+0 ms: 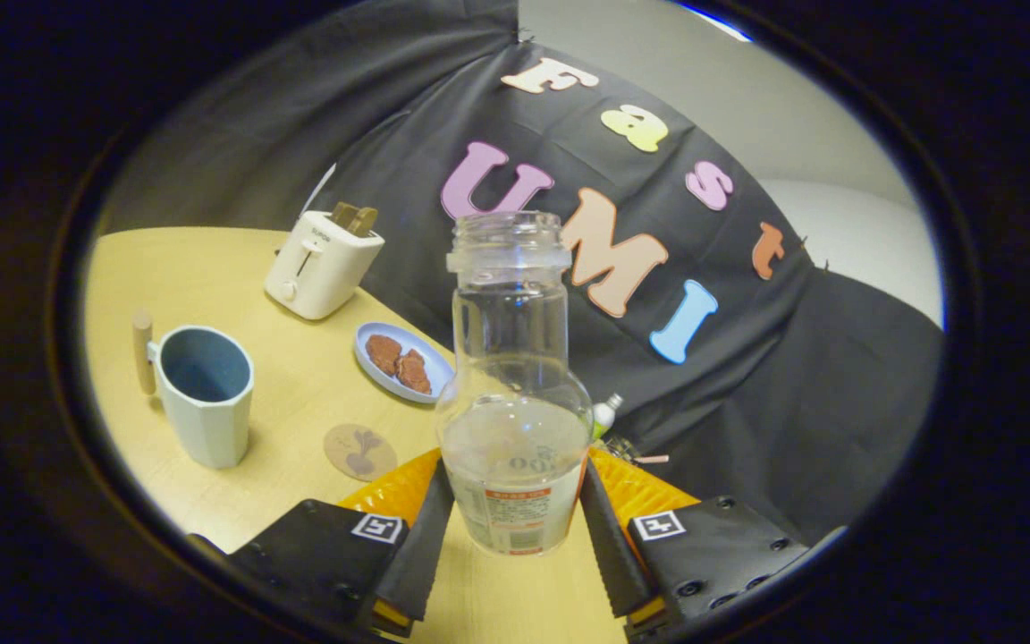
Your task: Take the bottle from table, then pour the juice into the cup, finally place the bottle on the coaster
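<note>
A pale wooden bench (pixel 211 268) carries a white toaster (pixel 322 264) near the black cloth. Just beside it lies a blue plate (pixel 403 362) with brown pieces. A mug (pixel 202 394) with a wooden handle stands apart, and a round coaster (pixel 359 452) lies between mug and plate.

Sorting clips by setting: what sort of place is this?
Likely a staged breakfast table in a recording booth: a white toaster, a blue plate of browned food, a pale mug. The gripper is shut on a clear uncapped bottle.
</note>
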{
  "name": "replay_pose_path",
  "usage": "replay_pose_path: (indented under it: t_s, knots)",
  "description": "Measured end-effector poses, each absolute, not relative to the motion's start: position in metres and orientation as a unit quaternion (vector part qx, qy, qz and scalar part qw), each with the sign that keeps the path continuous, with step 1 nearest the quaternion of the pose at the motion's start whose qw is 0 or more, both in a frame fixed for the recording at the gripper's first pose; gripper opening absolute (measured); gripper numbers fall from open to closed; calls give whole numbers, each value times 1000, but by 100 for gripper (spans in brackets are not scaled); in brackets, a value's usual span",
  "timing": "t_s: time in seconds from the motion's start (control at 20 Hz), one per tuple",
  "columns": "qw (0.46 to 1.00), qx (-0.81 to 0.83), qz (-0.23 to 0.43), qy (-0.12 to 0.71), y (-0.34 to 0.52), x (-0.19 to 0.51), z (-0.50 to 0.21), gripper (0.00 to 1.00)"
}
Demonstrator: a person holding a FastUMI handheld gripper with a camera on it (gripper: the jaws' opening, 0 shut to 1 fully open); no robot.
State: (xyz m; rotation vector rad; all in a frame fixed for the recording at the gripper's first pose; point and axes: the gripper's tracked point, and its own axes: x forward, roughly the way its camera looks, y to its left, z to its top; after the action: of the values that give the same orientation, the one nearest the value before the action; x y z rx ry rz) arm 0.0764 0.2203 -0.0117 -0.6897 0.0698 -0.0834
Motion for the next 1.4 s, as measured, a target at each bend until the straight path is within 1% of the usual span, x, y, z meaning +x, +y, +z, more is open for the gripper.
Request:
replay_pose_path:
  t_s: [0.2,0.55,0.9,1.2,1.4]
  knots:
    - [910,-410,-48,33,228,81,-19,79]
    - [839,-541,-54,11,245,85,-31,78]
    - [813,-581,-29,19,265,86,-54,78]
    - [780,-625,-43,6,262,85,-55,78]
    - [736,-673,-59,-28,266,82,-44,78]
